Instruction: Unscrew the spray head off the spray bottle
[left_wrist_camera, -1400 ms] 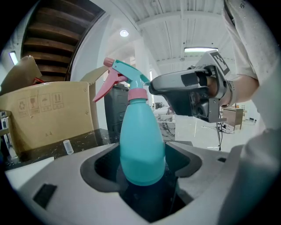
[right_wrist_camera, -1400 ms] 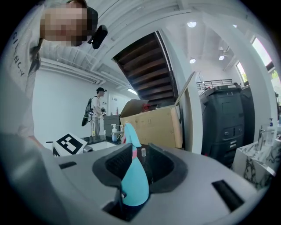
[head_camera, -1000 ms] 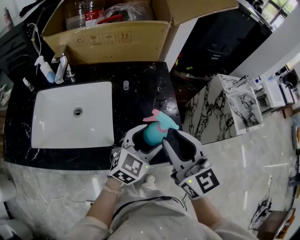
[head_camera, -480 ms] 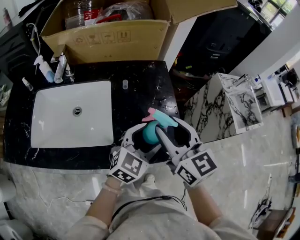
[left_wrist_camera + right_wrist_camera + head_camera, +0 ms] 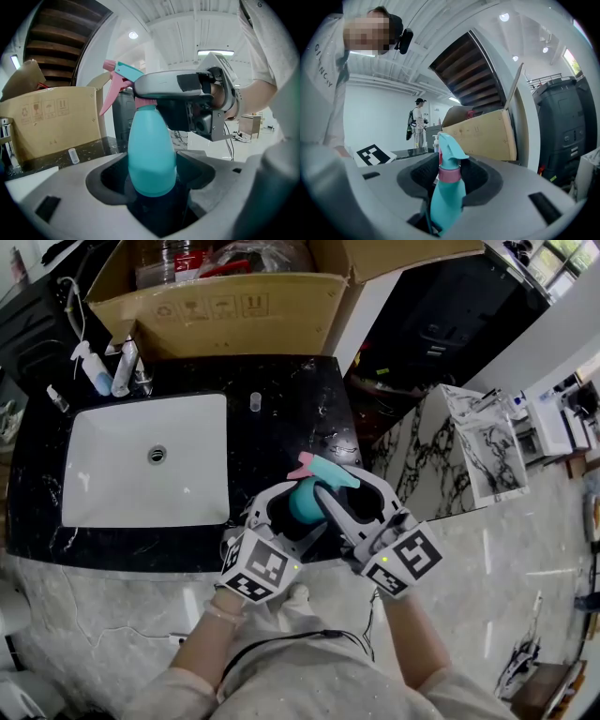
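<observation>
Between the jaws of the right hand-held gripper (image 5: 450,165) stands the pink collar (image 5: 450,174) of the spray head (image 5: 450,145). The jaws have just been closing onto it after a brief opening, and the dark pads appear to lie against the collar on both sides. Compared with a second ago, this gripper has swung in from the bottle's right flank and now reaches straight across the neck. That reads as a fresh grip between turns. The head still sits on the bottle, so the unscrewing looks under way but not finished, and another twist is probably needed.

The left hand-held gripper (image 5: 152,166) has not shifted. Its jaws are clamped wide on the teal body of the spray bottle (image 5: 151,150), low on the belly. It holds the bottle upright, with the pink trigger (image 5: 108,96) pointing away from the person. The right gripper therefore grips the same bottle higher up, at the neck, directly above the left one's hold.

Both grippers carry the bottle in the air over the front edge of the black marble tabletop (image 5: 281,418), just right of the white sink (image 5: 94,512). A cardboard box (image 5: 225,315) stands well behind it at the back.
</observation>
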A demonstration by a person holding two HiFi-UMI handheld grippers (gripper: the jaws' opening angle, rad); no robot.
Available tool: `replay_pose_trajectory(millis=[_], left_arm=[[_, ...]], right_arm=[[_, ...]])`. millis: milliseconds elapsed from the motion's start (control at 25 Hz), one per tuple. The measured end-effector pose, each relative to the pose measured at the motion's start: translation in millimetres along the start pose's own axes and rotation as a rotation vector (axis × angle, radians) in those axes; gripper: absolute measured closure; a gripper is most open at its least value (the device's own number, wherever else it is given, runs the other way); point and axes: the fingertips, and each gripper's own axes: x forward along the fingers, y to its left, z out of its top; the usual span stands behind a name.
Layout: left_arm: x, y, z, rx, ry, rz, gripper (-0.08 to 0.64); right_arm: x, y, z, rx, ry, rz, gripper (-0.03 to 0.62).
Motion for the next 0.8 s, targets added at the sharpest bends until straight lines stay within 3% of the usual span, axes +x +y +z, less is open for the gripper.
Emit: replay_pose_trajectory(millis=[440,640,800], left_arm=[[0.1,-1.0,-1.3,0.002,0.005,0.008,0.235],[-0.2,-1.5,-0.8,0.001,0.009,0.011,0.236],[0.2,-1.1,-0.4,-0.001,0.010,0.013,0.236]], right_arm=[[-3.1,4.2,0.2,-0.069,-0.051,0.046,0.443],[-6.8,4.4,2.5,-0.022,-0.131,0.142,0.445],[-6.8,3.1,3.0,-0.027,-0.128,0.231,0.445]])
